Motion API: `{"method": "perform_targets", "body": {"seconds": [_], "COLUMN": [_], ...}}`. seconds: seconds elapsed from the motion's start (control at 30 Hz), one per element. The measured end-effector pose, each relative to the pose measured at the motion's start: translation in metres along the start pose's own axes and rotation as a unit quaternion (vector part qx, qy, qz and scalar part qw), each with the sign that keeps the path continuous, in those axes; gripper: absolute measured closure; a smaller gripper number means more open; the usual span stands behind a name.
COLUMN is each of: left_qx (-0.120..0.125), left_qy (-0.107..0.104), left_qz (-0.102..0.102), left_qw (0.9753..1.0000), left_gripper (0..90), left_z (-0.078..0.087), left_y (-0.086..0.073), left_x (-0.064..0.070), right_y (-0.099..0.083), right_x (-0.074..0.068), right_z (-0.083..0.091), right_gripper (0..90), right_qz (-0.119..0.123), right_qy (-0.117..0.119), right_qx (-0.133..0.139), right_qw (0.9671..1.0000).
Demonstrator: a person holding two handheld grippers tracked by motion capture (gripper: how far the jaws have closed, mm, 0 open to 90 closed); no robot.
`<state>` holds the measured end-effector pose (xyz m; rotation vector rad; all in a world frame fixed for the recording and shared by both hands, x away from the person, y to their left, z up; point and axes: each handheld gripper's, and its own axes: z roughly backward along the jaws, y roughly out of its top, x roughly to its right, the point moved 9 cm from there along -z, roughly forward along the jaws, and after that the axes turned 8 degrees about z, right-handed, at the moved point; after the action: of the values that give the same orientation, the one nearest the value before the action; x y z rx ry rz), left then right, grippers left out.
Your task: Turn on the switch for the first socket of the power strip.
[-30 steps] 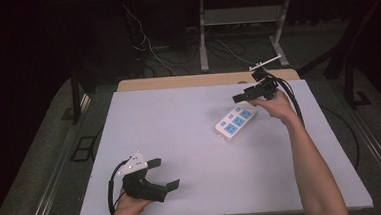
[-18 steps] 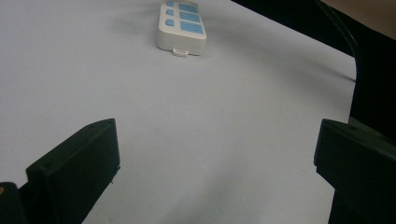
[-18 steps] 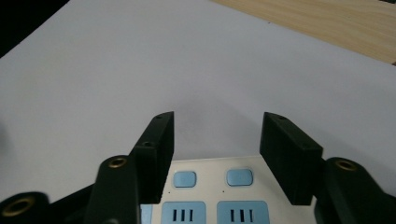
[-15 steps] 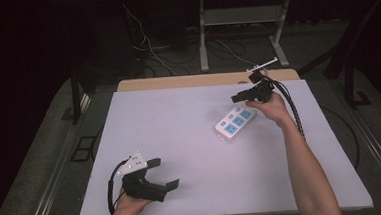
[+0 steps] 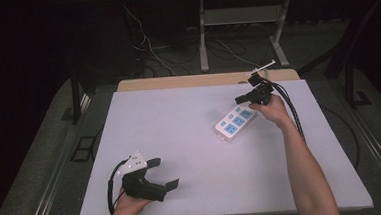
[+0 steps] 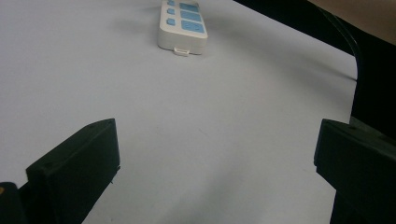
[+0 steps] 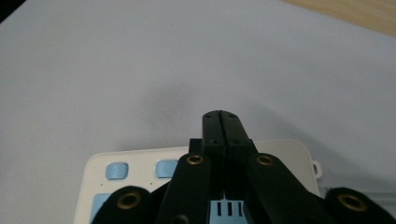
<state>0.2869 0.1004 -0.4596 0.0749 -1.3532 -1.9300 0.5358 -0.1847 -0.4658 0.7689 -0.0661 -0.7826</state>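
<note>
Two grippers are in my hands, and the nearer one, my left gripper point(image 5: 157, 177), rests at the near left of the table point(image 5: 190, 137), its black jaws spread wide with nothing between them. In the left gripper view those jaws stand as blunt, matte black blocks at either side, the pale table surface bare between them. That surface is smooth, flat and greyish white, with a strip of light wood showing along its far edge.

Farther off, toward the far right, lies the power strip point(image 5: 236, 122), a long white plastic block with rounded corners, blue socket faces and small blue buttons, set at a slant. A little tab sticks out from the end that points my way.

Over its far end I hold my right gripper point(image 5: 243, 98), tilted down. In the right gripper view its jaws are pressed flat together, tip to tip, pinching nothing, and they hang above the power strip's white casing; whether they touch it I cannot tell. Black cables trail back along my right forearm.
</note>
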Motion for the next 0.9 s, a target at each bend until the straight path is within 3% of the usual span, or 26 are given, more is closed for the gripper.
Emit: {"method": "perform_targets", "body": {"seconds": [0.17, 0.43, 0.57, 0.7, 0.9], "left_qx": [-0.002, -0.001, -0.002, 0.0, 0.002], "left_qy": [-0.001, 0.0, 0.0, 0.002, 0.002], "left_qz": [-0.001, -0.001, -0.002, -0.001, -0.001], "left_qw": [1.0, 1.0, 1.0, 1.0, 1.0], "left_gripper": [0.0, 0.0, 0.0, 0.0, 0.0], "left_z": [0.0, 0.0, -0.001, 0.0, 0.0], "left_y": [0.0, 0.0, 0.0, 0.0, 0.0], "left_x": [0.0, 0.0, 0.001, 0.0, 0.0], "right_y": [-0.009, -0.013, -0.015, -0.018, -0.017], "right_x": [0.003, 0.002, 0.002, -0.005, -0.006], "right_z": [-0.011, -0.012, -0.012, -0.016, -0.016], "right_gripper": [89.4, 89.6, 89.7, 89.9, 89.9], "right_qz": [-0.002, -0.002, -0.003, 0.002, 0.012], "right_qy": [-0.008, -0.009, -0.008, 0.023, 0.006], "right_qx": [-0.025, -0.036, -0.029, -0.02, -0.017], "right_qw": [0.9996, 0.9993, 0.9995, 0.9995, 0.9998]}}
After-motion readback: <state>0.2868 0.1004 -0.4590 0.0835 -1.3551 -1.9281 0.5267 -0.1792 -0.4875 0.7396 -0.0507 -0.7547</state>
